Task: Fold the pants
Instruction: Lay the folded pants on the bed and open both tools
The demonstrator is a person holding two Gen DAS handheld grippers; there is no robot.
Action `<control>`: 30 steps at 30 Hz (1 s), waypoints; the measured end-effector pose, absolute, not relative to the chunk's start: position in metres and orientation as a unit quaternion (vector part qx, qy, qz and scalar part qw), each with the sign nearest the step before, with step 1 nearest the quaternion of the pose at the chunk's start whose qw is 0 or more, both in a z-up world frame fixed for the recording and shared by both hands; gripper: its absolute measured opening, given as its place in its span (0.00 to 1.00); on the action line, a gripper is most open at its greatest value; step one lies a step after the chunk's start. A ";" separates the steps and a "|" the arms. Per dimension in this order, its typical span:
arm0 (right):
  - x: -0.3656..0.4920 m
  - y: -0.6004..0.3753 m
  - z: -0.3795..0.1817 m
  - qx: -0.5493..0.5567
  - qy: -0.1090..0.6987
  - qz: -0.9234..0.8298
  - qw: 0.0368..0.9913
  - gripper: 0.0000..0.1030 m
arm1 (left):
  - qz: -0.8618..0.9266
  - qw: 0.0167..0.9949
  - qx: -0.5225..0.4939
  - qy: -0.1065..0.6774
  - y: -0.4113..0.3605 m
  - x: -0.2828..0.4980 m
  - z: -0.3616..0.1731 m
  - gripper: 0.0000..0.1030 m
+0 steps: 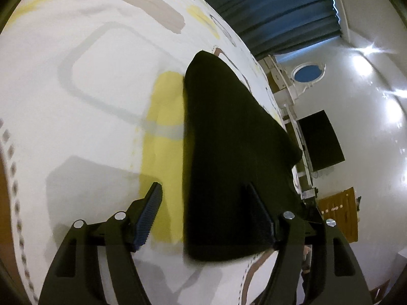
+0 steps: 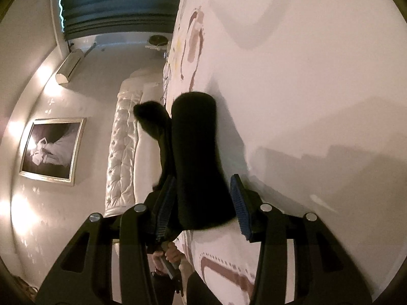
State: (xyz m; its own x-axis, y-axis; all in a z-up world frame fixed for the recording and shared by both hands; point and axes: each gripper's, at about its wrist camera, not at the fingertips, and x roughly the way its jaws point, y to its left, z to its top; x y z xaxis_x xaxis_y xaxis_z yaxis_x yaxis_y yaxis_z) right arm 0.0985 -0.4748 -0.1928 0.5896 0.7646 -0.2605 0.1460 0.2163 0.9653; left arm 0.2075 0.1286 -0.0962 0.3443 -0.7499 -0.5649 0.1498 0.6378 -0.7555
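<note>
Black pants (image 1: 229, 152) lie on a white bed sheet (image 1: 101, 76) with yellow and grey-brown patterns. My left gripper (image 1: 203, 190) is open above the near end of the pants, its right finger over the black cloth and its left finger over the yellow patch. In the right wrist view the pants (image 2: 198, 157) run as a long black strip away along the sheet's edge. My right gripper (image 2: 203, 185) is open, its two blue-padded fingers standing on either side of the near end of the pants without closing on them.
The bed edge (image 1: 269, 91) runs beside the pants. Past it are a dark curtain (image 1: 279, 12), a black screen (image 1: 320, 139) and shelving. The right wrist view shows a tufted white headboard (image 2: 122, 152), a framed picture (image 2: 51, 150) and a wall air conditioner (image 2: 70, 66).
</note>
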 end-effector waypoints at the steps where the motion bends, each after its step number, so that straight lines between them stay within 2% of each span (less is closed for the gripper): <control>1: 0.088 -0.476 -0.193 0.583 0.389 0.226 0.677 0.43 | -0.293 0.765 -0.298 0.490 0.129 0.201 -0.096 0.67; 8: 0.036 -0.467 -0.190 0.546 0.397 0.195 0.712 0.43 | -0.234 0.820 -0.228 0.469 0.122 0.150 -0.085 0.68; 14: 0.004 -0.429 -0.163 0.432 0.417 0.150 0.785 0.61 | -0.201 0.868 -0.153 0.428 0.096 0.109 -0.069 0.69; 23: -0.044 -0.378 -0.139 0.271 0.404 0.034 0.873 0.62 | -0.156 0.901 -0.098 0.392 0.064 0.074 -0.063 0.78; 30: -0.065 -0.331 -0.110 0.151 0.383 -0.002 0.912 0.62 | -0.127 0.910 -0.062 0.390 0.049 0.054 -0.069 0.80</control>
